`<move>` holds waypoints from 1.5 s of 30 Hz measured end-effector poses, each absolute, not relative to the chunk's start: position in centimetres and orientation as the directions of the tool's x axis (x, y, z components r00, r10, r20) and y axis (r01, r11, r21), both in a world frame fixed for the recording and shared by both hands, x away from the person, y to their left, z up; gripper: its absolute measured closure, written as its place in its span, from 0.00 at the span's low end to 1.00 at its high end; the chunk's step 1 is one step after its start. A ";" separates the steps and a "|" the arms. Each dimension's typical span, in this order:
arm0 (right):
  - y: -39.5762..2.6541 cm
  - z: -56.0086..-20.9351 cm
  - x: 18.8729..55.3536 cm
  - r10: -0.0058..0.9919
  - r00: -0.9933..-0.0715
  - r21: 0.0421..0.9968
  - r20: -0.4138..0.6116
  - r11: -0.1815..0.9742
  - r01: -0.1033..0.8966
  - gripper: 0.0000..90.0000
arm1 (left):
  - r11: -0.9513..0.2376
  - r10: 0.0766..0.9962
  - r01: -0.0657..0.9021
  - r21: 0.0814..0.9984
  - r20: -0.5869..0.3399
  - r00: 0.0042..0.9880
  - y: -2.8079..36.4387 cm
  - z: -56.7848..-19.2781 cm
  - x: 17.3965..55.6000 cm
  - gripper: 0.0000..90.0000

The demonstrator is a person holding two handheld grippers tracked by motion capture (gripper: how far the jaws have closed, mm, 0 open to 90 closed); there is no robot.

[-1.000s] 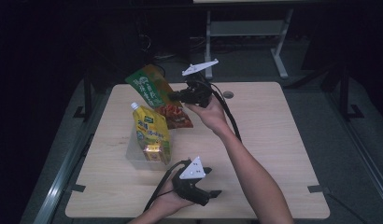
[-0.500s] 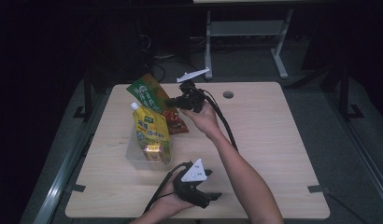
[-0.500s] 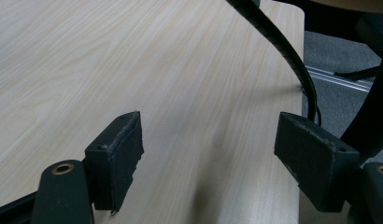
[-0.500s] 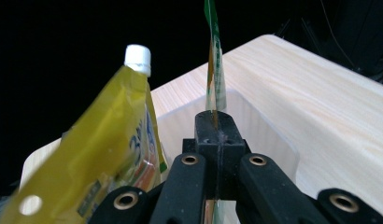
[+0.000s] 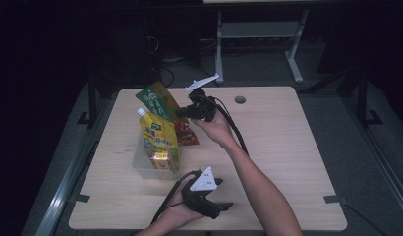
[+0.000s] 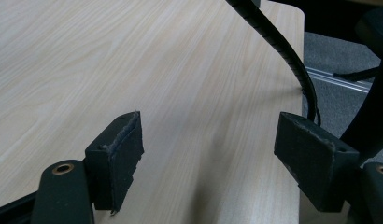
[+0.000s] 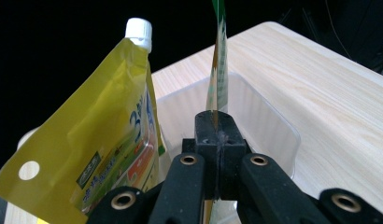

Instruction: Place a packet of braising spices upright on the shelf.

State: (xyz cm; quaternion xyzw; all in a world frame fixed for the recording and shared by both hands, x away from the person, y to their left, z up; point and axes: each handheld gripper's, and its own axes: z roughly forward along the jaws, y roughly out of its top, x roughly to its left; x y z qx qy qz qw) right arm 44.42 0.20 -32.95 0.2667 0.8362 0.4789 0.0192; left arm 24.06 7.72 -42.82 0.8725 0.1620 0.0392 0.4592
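Your right gripper [image 5: 182,112] has come down and toward you since a second ago, bringing the green packet [image 5: 158,101] lower over the clear tub [image 5: 140,164]. Its fingers [image 7: 210,135] are pressed together on the packet's edge with no gap between them. From the right gripper view you see the packet edge-on: a thin, flat foil strip, green with pale print, rising straight up from the fingers above the tub's far wall. From the high view it shows its broad face, green with an orange-brown border and light lettering, tilted up and away to the left. It hangs clear of the surface [image 5: 288,147], just behind the yellow spouted pouch [image 5: 159,140] with the white cap, which stands leaning in the tub. A red packet [image 5: 186,133] lies beside the tub under your right hand. Your left gripper [image 5: 223,206] rests low at the near edge of the surface, fingers [image 6: 119,158] spread wide with nothing between them.
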 end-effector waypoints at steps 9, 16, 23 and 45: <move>1.9 -32.1 45.2 0.464 -0.859 0.770 0.216 0.460 0.442 0.89 | -0.531 0.318 0.232 0.815 -0.061 0.946 8.0 -42.7 24.2 0.26; 3.5 -31.8 46.6 0.478 -0.849 0.708 0.225 0.518 0.480 0.81 | -0.522 0.326 0.235 0.820 -0.064 0.943 8.1 -42.5 24.2 0.26; 5.1 -31.3 48.2 0.477 -0.857 0.680 0.196 0.564 0.469 0.74 | -0.518 0.325 0.235 0.822 -0.065 0.943 8.1 -42.5 24.2 0.26; 4.6 -31.6 46.6 0.505 -0.826 0.777 0.250 0.405 0.482 0.99 | -0.512 0.331 0.237 0.825 -0.065 0.941 8.3 -42.5 24.2 0.26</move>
